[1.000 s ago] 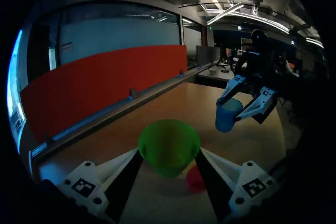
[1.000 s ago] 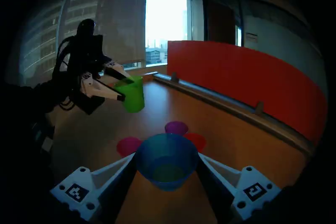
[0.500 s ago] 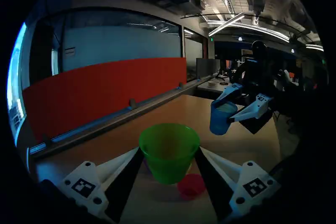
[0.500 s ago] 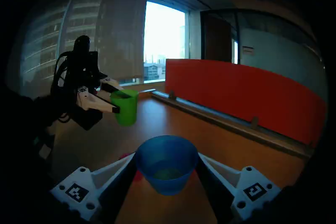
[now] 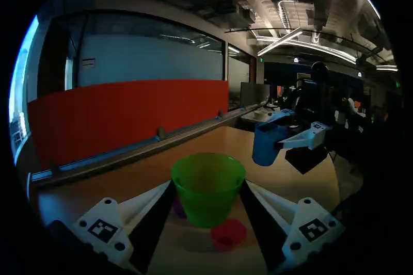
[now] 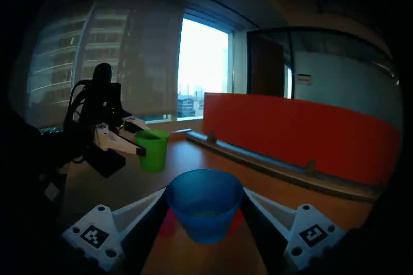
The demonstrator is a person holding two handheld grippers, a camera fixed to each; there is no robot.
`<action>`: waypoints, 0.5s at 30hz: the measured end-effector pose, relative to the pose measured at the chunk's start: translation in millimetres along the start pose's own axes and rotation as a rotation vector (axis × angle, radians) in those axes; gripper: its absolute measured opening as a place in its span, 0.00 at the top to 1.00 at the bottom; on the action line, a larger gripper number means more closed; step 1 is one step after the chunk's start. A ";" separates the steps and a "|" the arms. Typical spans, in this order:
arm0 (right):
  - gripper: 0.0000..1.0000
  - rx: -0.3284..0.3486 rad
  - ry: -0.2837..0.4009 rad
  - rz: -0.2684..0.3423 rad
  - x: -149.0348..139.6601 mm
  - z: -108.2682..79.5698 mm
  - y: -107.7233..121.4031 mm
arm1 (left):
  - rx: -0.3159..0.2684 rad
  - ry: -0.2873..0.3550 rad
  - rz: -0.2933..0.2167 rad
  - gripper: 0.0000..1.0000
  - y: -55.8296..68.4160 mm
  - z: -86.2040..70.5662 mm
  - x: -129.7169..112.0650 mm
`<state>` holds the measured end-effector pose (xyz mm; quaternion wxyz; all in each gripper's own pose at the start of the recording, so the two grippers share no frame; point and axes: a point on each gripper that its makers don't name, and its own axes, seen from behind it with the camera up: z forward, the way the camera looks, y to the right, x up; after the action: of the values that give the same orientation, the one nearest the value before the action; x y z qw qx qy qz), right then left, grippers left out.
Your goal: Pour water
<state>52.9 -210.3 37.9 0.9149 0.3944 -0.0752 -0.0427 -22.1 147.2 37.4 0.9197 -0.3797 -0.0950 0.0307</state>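
Green in the left grip, blue in the right; nothing tipped yet.

Nearest, at 6 o'clock of the left gripper view: left gripper (image 5: 207, 188) closed narrow on the green cup (image 5: 208, 197), a finger against each wall, upright above the table (image 5: 279, 177). Same in the right gripper view: right gripper (image 6: 205, 192) clamped on the blue cup (image 6: 205, 208), upright, with something pale at its bottom, perhaps water. Reads as early: both cups aloft but apart, no tilt, no stream; remaining, closing the gap, tipping one over the other, setting down. Just below the green cup, a small red cup (image 5: 227, 233) and a purple cup (image 5: 179, 207) on pale wood. Farther, from 9 to 12 o'clock, a red partition (image 5: 129, 112) along the table edge; at 1 o'clock, strip lights (image 5: 281, 41); at 12 o'clock in the right gripper view, a bright window (image 6: 205, 68).
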 end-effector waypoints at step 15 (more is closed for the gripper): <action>0.07 0.000 0.076 -0.007 17.4 10.1 0.3 | 0.000 0.085 -0.012 0.14 6.5 -3.9 7.1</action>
<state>68.4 -219.7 46.8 0.9168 0.3961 -0.0390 -0.0312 -14.3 150.0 31.3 0.9232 -0.3798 -0.0580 0.0090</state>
